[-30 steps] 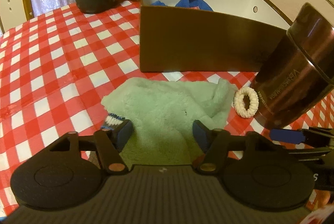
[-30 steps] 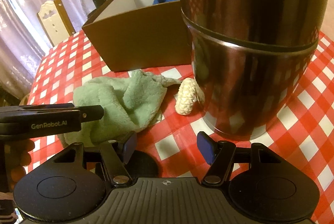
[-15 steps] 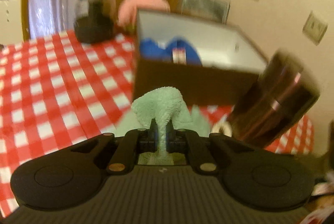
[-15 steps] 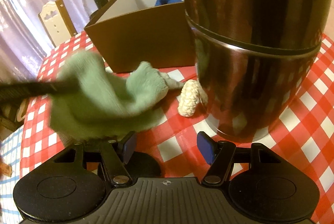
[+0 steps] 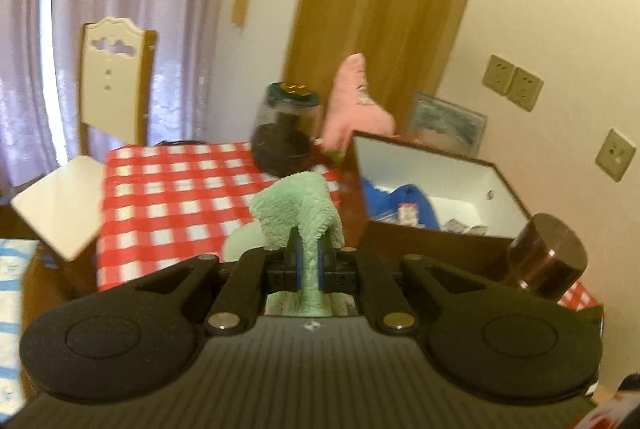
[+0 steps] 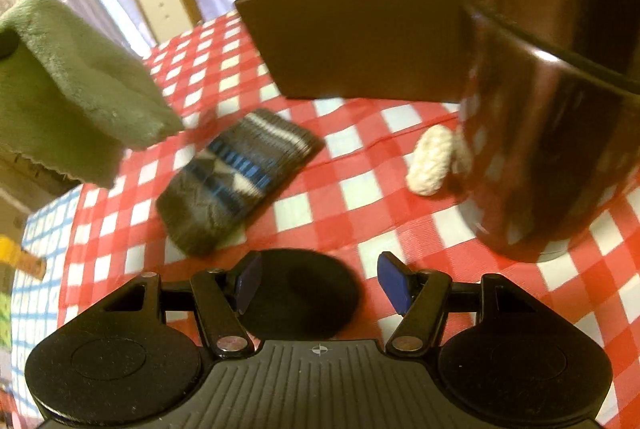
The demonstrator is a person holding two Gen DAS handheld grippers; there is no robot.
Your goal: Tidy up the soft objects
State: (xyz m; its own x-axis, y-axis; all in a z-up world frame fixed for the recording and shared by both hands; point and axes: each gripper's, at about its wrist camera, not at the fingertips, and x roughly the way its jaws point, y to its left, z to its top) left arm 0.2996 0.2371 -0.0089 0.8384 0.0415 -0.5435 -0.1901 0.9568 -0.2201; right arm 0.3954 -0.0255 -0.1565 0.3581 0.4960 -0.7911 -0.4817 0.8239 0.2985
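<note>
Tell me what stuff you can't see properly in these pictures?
- Blue item in the brown box, left wrist view: box wall hides its lower part.
- White scrunchie, right wrist view: shiny metal canister hides its far side.
- Striped sock, right wrist view: pattern blurred.
- Green cloth: cut off by left edge.

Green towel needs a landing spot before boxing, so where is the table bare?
The checked tablecloth is bare from the chair-side edge to the dark jar. It is crowded between the striped sock, white scrunchie, metal canister and brown box.
</note>
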